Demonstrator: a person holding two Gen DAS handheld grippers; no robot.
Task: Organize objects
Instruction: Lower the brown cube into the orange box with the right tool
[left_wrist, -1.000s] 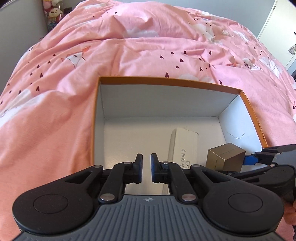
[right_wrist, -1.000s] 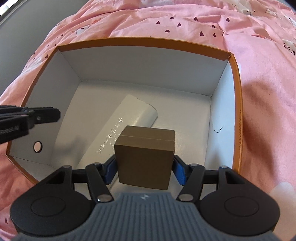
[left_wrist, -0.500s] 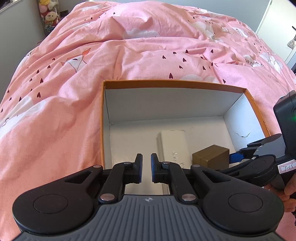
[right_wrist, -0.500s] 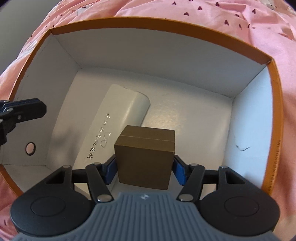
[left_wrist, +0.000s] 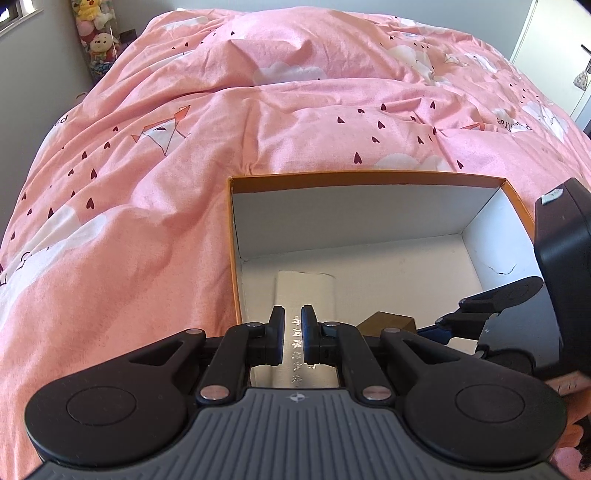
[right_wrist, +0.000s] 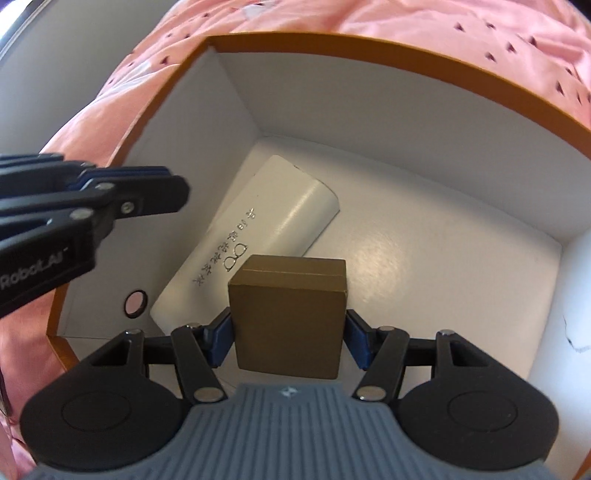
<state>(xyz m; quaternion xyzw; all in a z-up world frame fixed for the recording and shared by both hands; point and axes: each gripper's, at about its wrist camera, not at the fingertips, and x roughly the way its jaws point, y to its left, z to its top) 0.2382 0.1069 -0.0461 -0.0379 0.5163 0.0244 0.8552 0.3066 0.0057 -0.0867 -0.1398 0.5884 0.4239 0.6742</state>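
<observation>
Brown little box (right_wrist: 290, 317) pinched in the right gripper (right_wrist: 290, 330), hanging inside the orange-rimmed carton (right_wrist: 369, 48) over a white case (right_wrist: 258, 236). Left gripper (left_wrist: 293, 332) pressed together, holding nothing, near the carton's edge.

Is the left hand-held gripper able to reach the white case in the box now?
Probably yes: the left hand-held gripper hovers above the white case, nothing between, but its jaws are shut.
</observation>
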